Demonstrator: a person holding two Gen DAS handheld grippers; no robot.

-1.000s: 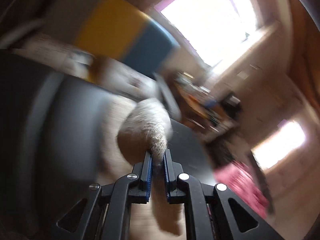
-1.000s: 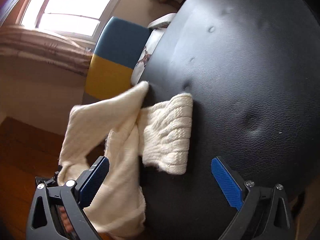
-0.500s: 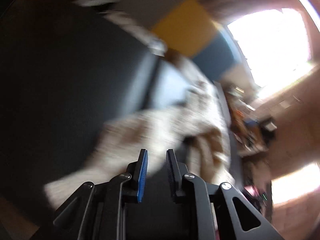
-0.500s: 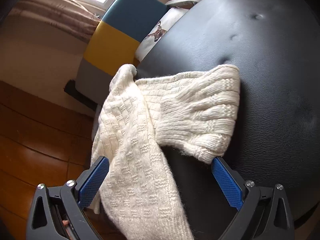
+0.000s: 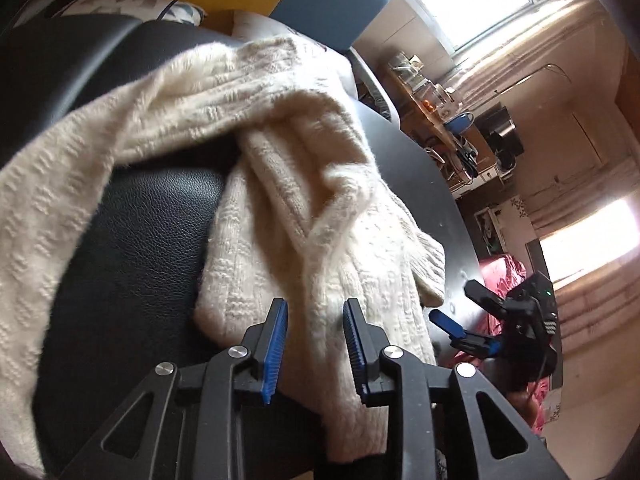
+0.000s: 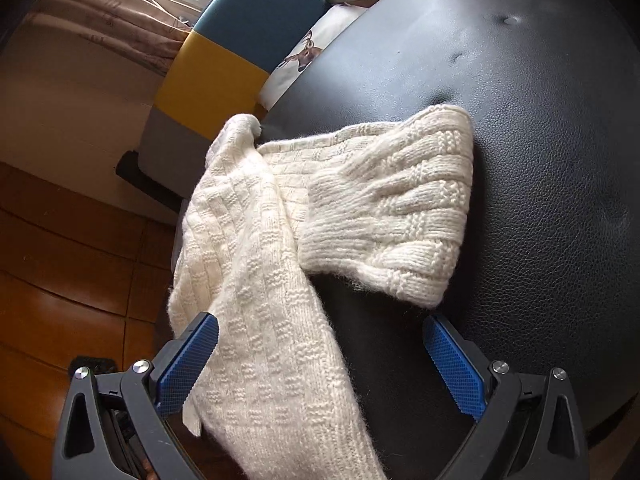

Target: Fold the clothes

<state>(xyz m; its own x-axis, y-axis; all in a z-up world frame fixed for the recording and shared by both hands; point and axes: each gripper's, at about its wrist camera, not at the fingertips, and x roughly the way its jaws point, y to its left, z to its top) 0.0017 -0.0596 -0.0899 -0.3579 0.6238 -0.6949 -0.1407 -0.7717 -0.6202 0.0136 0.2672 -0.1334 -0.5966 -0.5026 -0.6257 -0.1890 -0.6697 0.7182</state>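
A cream knitted garment [image 5: 320, 200] lies bunched on a black leather cushion [image 5: 140, 220], one long part hanging over the cushion's edge toward the floor [image 6: 248, 360]. My left gripper [image 5: 315, 308] hovers low over the garment's near end. Its jaws are opening, and a strip of knit runs between the blue pads, which do not press on it. My right gripper [image 6: 320, 324] stands wide open just above the garment [image 6: 380, 200], with the hanging part by its left finger [image 6: 188, 356]. It also shows at the cushion's far side as the right gripper [image 5: 460, 324].
A chair with a yellow and teal back [image 6: 240, 40] and a deer-print pillow [image 6: 304, 56] stand beyond the cushion [image 6: 520, 120]. Wooden floor [image 6: 60, 260] lies below on the left. A cluttered shelf [image 5: 440, 108] and red cloth [image 5: 504, 276] are in the background.
My left gripper let go of the knit end it pinched, swung down to the cushion, and its jaws widened. The right gripper drew closer to the garment, then held still.
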